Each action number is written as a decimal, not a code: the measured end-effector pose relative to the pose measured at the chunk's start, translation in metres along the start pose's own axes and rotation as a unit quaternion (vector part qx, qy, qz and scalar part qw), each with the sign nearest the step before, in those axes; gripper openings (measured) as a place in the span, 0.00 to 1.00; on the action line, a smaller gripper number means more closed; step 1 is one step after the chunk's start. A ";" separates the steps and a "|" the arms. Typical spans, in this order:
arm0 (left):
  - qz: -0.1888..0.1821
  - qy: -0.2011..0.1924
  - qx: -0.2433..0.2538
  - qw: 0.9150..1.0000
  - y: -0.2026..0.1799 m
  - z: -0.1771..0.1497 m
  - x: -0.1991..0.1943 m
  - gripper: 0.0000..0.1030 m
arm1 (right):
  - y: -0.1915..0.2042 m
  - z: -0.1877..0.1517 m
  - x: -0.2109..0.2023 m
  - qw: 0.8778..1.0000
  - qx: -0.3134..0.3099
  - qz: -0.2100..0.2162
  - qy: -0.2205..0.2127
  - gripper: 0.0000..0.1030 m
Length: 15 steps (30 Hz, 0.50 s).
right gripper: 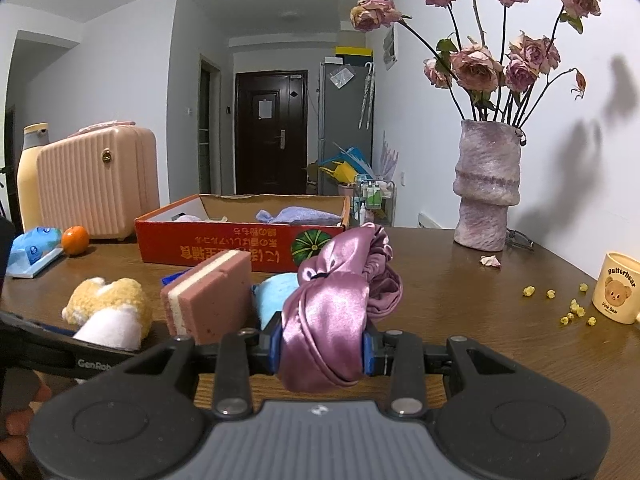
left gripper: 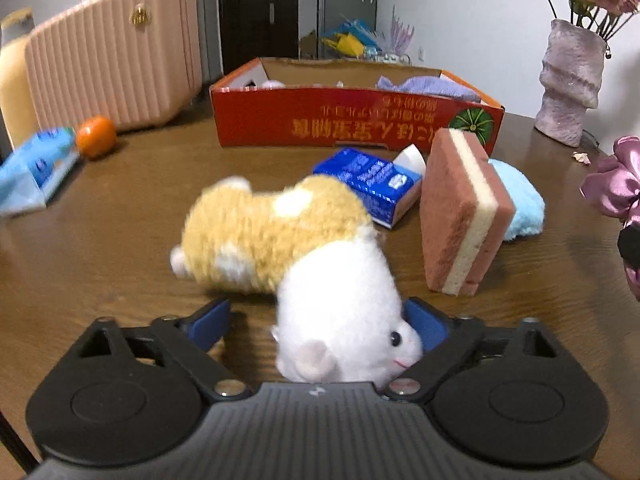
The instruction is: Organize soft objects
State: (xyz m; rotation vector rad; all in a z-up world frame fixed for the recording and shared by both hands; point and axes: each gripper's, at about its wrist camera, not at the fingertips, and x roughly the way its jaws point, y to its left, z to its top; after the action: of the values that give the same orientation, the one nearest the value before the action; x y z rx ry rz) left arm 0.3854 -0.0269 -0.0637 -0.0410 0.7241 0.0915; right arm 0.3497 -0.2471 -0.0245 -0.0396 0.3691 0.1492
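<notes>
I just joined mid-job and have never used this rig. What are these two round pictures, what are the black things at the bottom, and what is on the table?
Each picture comes from a camera on a hand-held claw, looking along its two fingers; a person carries one claw in each hand.

Left view: the left claw stands open around the head of a plush hamster, not yet pressing it from both sides.

Right view: the right claw is shut on a purple satin scrunchie.

On the wooden table: an upright pink sponge, a blue fluffy cloth, a blue tissue pack and the red cardboard box holding a lilac cloth.
</notes>
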 end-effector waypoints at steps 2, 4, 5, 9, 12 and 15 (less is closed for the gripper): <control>0.004 -0.009 0.007 1.000 -0.001 -0.001 -0.002 0.70 | 0.001 0.000 -0.001 1.000 -0.002 0.002 -0.002 0.34; 0.002 -0.014 0.011 1.000 -0.002 -0.002 -0.004 0.59 | 0.001 0.000 -0.001 1.000 -0.004 0.004 -0.002 0.34; -0.001 -0.016 0.013 1.000 -0.002 -0.002 -0.005 0.57 | 0.001 0.000 -0.001 1.000 -0.005 0.004 -0.002 0.34; -0.005 -0.019 0.011 1.000 0.001 -0.003 -0.007 0.55 | 0.000 0.000 0.001 1.000 -0.005 0.005 0.000 0.34; 0.002 -0.027 0.012 1.000 0.003 -0.004 -0.010 0.55 | 0.000 0.000 0.001 1.000 -0.006 0.006 0.000 0.34; 0.006 -0.039 0.016 0.999 0.005 -0.006 -0.015 0.55 | 0.000 0.000 0.001 1.000 -0.006 0.005 0.000 0.34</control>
State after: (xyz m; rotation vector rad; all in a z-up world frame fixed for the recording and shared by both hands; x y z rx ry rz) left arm 0.3697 -0.0238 -0.0578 -0.0015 0.6469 0.0925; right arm 0.3508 -0.2468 -0.0253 -0.0493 0.3689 0.1619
